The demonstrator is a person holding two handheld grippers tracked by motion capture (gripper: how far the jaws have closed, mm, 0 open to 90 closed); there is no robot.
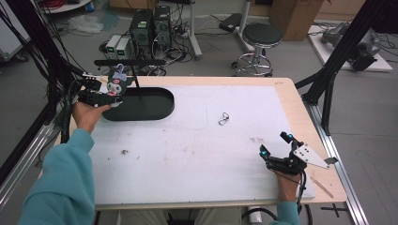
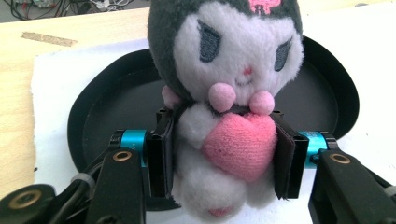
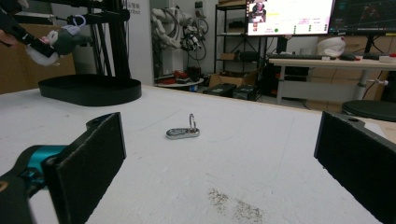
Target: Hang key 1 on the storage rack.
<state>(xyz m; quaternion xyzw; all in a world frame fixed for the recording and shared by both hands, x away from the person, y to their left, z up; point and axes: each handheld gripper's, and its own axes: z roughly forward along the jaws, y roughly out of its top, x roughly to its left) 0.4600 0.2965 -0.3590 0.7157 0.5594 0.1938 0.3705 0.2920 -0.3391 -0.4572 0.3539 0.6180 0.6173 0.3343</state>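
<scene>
Over tray (image 2: 88, 116), left hand-held gripper (image 2: 224, 154) clamps plush (image 2: 229, 93)

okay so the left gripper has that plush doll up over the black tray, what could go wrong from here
1. The left gripper squeezes the plush doll only at its soft body, head well above the pads; it might tip or slip out.
2. The doll hangs over the near end of the black tray, close to its rim, so a release here could land it on the rim or the white mat.
3. The right gripper sits open beyond the metal clip; a reach could knock it.
</scene>
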